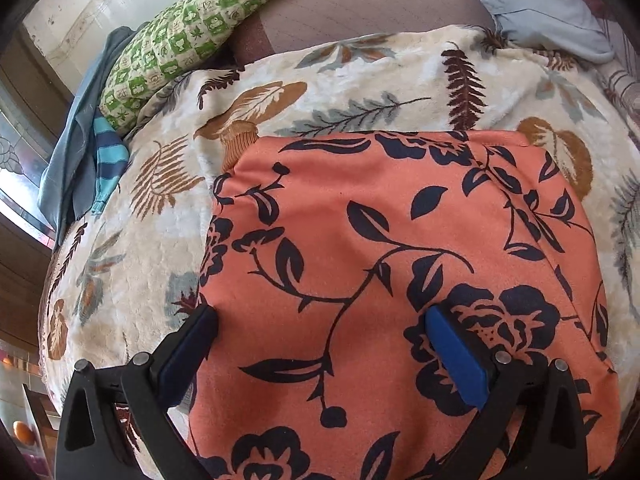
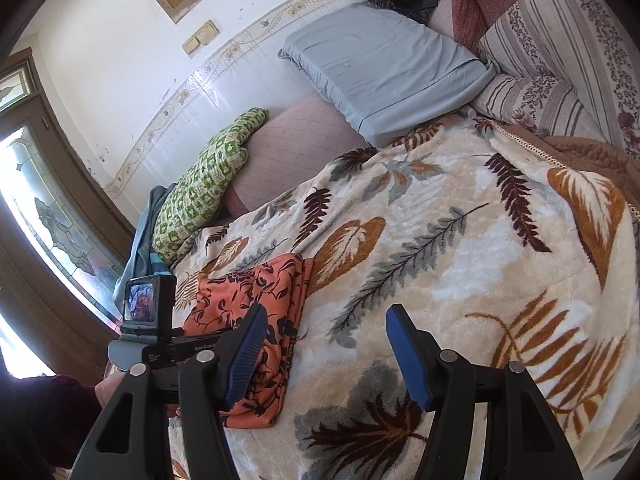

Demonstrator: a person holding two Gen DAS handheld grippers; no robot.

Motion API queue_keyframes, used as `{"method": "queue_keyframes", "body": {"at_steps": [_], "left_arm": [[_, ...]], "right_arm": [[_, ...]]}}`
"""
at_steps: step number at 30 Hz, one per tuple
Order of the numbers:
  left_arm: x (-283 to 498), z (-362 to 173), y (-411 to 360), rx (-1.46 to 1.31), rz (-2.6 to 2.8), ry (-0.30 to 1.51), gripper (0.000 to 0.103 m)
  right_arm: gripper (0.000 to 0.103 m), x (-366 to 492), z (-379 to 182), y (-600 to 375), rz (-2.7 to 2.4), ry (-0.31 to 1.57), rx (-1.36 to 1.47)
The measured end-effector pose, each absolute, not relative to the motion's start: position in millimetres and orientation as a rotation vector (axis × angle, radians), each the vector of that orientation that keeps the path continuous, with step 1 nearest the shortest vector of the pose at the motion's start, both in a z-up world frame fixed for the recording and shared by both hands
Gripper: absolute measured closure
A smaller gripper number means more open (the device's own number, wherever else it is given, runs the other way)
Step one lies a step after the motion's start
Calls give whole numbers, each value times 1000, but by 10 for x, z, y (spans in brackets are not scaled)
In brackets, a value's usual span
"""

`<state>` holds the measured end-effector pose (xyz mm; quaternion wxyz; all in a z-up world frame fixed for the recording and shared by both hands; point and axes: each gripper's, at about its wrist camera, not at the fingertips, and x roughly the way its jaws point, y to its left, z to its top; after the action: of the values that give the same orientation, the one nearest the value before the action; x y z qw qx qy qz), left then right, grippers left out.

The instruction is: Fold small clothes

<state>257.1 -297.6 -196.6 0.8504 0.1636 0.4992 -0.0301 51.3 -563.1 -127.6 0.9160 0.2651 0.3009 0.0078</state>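
An orange garment with dark flower print (image 1: 380,264) lies folded into a rough square on the leaf-patterned blanket (image 1: 152,264). My left gripper (image 1: 320,336) hovers over its near half, jaws wide apart, nothing between the blue pads (image 1: 456,360). In the right wrist view the same garment (image 2: 256,312) lies at the lower left as a folded stack. My right gripper (image 2: 324,344) stands open over the blanket (image 2: 460,280) just right of the garment, holding nothing. The left gripper's body with its small screen (image 2: 146,304) shows at the left edge above the garment.
A green checked cushion (image 1: 192,32) and a blue striped cloth (image 1: 106,160) lie at the blanket's far left edge. A pale blue pillow (image 2: 380,68) and striped floral pillows (image 2: 560,60) sit at the back. A window (image 2: 44,208) is on the left. A dark red sleeve (image 2: 52,412) shows bottom left.
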Motion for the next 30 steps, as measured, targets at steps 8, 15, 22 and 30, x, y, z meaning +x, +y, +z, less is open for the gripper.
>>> {"method": "queue_keyframes", "body": {"at_steps": [8,15,22,30], "left_arm": [[2320,-1600,-2449,116,-35,1009,0],[2236,-1515,-2007,81,-2,992,0],[2326,-1467,-1934,80,-90,964,0],[2552,-1808,-1705,-85,-198,1096,0]], "right_arm": [[38,799,-1336,-5276,52,683,450],[38,742,-1415,-5593,-2,682,589],[38,865,-1450,-5466,57,766,612],[37,1614,-1697,-5058,134,946,700]]}}
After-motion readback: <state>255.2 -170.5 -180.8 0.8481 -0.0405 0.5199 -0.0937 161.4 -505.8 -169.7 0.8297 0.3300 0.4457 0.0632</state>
